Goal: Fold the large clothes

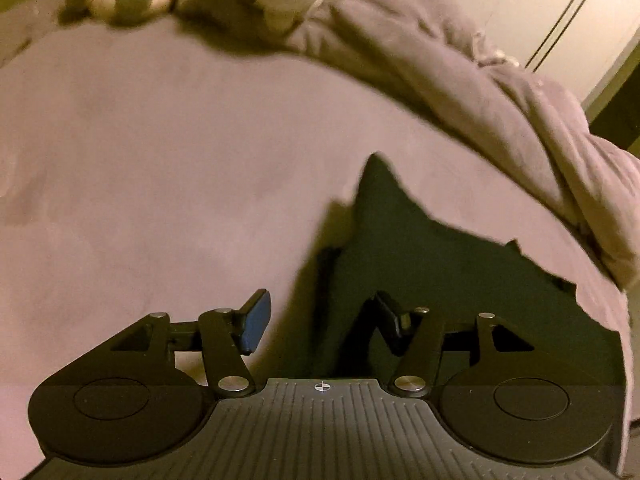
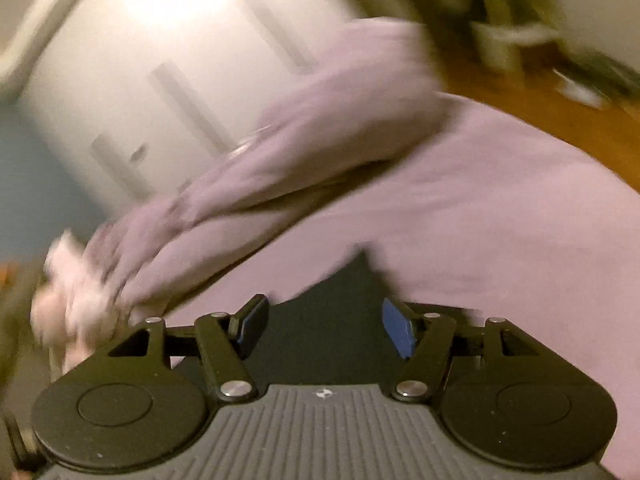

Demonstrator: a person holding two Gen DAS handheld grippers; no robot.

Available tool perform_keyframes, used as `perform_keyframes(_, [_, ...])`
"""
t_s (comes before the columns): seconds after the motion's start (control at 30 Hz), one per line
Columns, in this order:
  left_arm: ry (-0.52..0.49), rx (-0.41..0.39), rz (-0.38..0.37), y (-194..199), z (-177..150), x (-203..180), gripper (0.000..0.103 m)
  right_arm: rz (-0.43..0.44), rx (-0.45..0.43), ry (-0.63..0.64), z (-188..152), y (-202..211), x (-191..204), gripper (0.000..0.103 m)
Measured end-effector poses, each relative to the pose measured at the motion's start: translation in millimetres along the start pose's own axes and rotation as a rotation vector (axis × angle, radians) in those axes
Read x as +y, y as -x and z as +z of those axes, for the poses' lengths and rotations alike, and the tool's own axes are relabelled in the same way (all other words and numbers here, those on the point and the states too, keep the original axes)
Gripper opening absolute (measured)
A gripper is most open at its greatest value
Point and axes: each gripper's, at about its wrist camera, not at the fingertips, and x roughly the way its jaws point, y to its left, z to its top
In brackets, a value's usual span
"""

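My left fingers [image 1: 320,322] stand apart with nothing between the pads; the dark garment [image 1: 432,264] lies just beyond and under them on the pink bed [image 1: 160,160], spread for folding. My right fingers [image 2: 324,326] gape empty too, a dark garment corner [image 2: 340,300] right ahead. The rumpled duvet [image 1: 500,100] is bunched well beyond, clear of the work.

right gripper [image 2: 324,326]: black two-finger tool with blue pads, jaws standing apart, nothing pressed between them
dark garment [image 2: 332,320]: flat dark cloth lying under the jaws, one corner pointing far
bed sheet [image 2: 500,216]: smooth lilac fabric, right and far
bunched lilac duvet [image 2: 280,152]: rumpled ridge, left to far
white wardrobe [image 2: 180,60]: far left, blurred
wooden floor [image 2: 540,112]: far right
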Motion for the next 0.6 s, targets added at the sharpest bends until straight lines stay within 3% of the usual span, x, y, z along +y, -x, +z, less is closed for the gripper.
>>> perform_keyframes(0.07, [-0.097, -0.067, -0.009, -6, -9, -32, 0.068, 0.043, 0.035, 0.124, -19, -37, 49, 0.062])
perform_keyframes(0.13, [-0.245, -0.166, 0.065, -22, -22, -74, 0.086, 0.058, 0.042, 0.255, -44, -77, 91, 0.053])
perform_keyframes(0.2, [-0.355, -0.237, 0.139, -42, -35, -102, 0.088, -0.004, 0.020, 0.411, -65, -113, 124, 0.052])
perform_keyframes(0.27, [-0.430, -0.262, 0.213, -67, -45, -117, 0.089, -0.068, 0.027, 0.454, -74, -136, 126, 0.048])
perform_keyframes(0.37, [-0.439, -0.251, 0.237, -92, -51, -117, 0.097, -0.253, 0.012, 0.444, -73, -155, 97, 0.045])
perform_keyframes(0.43, [-0.356, -0.237, 0.187, -98, -49, -105, 0.099, -0.342, -0.039, 0.394, -63, -146, 56, 0.044])
perform_keyframes(0.53, [-0.256, -0.212, 0.151, -102, -41, -85, 0.101, -0.357, -0.094, 0.105, -42, -116, -18, 0.033])
perform_keyframes(0.6, [-0.213, -0.196, 0.125, -102, -40, -77, 0.102, -0.345, -0.102, 0.012, -41, -112, -36, 0.033])
